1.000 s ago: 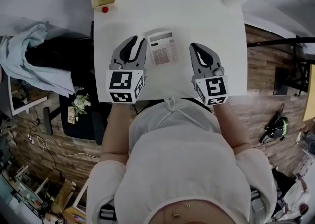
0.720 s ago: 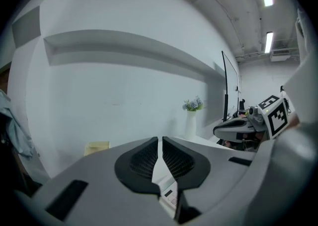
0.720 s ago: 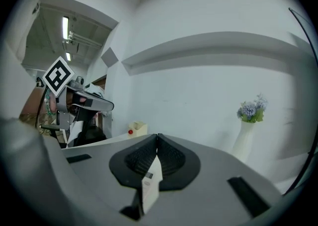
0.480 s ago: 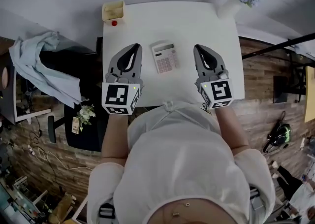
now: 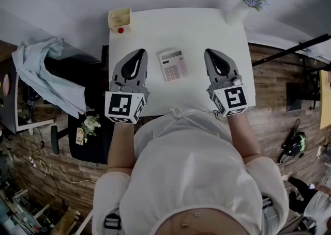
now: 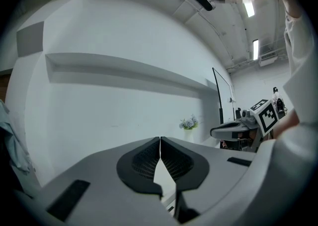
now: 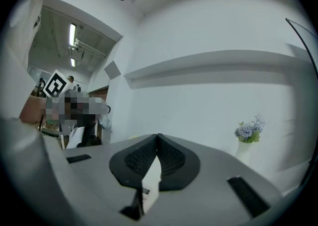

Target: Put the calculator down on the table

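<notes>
Calculator (image 5: 173, 64) lies flat on the surface (image 5: 196, 27), so the put-down looks done; left tool (image 5: 137, 53) and right tool (image 5: 212, 53) flank it, both closed and empty, and next need only withdraw.

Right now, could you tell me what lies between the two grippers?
The calculator lies flat on the table between the left gripper and the right gripper, touching neither; the head view shows it.

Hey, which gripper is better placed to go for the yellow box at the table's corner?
Left. The box sits at the far left corner, just ahead of the left gripper. The right gripper would have to cross over the calculator. Both are shut and empty.
</notes>
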Motion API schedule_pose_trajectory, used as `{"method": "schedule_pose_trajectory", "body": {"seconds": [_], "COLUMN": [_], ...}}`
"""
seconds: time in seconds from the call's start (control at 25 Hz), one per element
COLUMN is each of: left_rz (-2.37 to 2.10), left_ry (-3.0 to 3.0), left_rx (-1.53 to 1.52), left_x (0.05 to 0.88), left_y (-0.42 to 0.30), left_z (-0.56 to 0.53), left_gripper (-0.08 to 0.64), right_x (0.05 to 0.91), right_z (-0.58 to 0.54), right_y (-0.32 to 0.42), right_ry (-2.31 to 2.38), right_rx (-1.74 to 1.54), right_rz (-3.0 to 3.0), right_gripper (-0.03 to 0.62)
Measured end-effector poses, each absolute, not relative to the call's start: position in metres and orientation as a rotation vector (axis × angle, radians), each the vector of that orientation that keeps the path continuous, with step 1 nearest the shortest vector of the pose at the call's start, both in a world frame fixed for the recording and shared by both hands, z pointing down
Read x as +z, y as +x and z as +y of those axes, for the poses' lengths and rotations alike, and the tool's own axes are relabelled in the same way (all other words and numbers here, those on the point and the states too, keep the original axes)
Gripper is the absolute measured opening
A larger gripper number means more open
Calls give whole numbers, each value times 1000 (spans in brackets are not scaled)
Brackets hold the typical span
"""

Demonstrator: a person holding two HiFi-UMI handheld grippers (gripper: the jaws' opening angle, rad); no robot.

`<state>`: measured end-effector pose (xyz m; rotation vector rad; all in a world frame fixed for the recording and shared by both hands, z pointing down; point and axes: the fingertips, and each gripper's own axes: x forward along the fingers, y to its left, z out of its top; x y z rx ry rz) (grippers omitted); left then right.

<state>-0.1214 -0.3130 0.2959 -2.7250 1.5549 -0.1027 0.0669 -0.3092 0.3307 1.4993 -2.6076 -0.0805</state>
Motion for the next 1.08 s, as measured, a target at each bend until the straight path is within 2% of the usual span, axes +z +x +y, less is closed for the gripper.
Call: {"method": "schedule_pose_trajectory", "body": {"seconds": [1.08], "left_rz": [1594], "left_ry": [-2739], "left_rx": [-166], "left_x": [313], "left_y": [-122], "left_z": [-325], "left_gripper": [23], "right_x": [337], "right_z": [-321], "right_y": [61], "right_ry": [1467], "right_rx": [-38], "right_rz": [-2628], "right_gripper": [2]}}
